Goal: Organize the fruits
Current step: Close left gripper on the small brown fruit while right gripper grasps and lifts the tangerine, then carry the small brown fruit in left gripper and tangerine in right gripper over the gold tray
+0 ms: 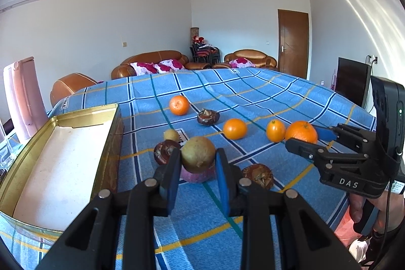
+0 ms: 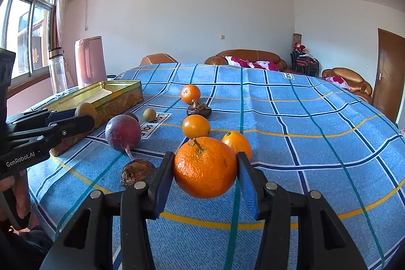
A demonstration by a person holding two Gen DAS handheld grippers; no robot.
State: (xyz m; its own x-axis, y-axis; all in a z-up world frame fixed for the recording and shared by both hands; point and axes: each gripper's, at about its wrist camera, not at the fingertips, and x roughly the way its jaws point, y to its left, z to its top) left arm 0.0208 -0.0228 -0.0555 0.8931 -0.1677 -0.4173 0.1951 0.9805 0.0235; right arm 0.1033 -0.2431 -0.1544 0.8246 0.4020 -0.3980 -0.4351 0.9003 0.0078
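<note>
The left hand-held gripper (image 1: 197, 163) was clamped on a round yellow-brown fruit (image 1: 198, 150), its blue pads pressed against both sides, the fruit lifted above the blue plaid cloth of the bench (image 1: 265, 98). Directly beneath it lay a round purple-red fruit (image 1: 196, 176), and a dark brown water chestnut (image 1: 258, 175) sat just right of the gripper's right finger. Another dark brown chestnut (image 1: 163, 152) lay close on the left, partly hidden by the left finger.

The right hand-held gripper (image 2: 205, 167) held a large orange mandarin with a green stem (image 2: 205, 166) between its pads, raised off the cloth. Just behind it, touching or nearly so, was a small smooth orange fruit (image 2: 237, 143), partly blocked by the mandarin. To the left in the right wrist view, the purple-red fruit (image 2: 123, 132) showed a thin root tail pointing towards the nearest water chestnut (image 2: 135, 172).

Further out, a second small orange fruit (image 1: 235, 128) lay mid-bench, with a small yellow-brown round fruit (image 1: 171, 135) beside a white printed label (image 1: 182, 136). Beyond those sat a third dark chestnut (image 1: 208, 117) and, just behind it, a far mandarin (image 1: 179, 105).

An open gold rectangular tin (image 1: 111, 133) with a pale lining stood at the left edge of the bench. A pink appliance (image 2: 89, 60) and a clear bottle (image 2: 57, 72) stood past it; brown leather sofas (image 1: 152, 62) lined the far wall.
</note>
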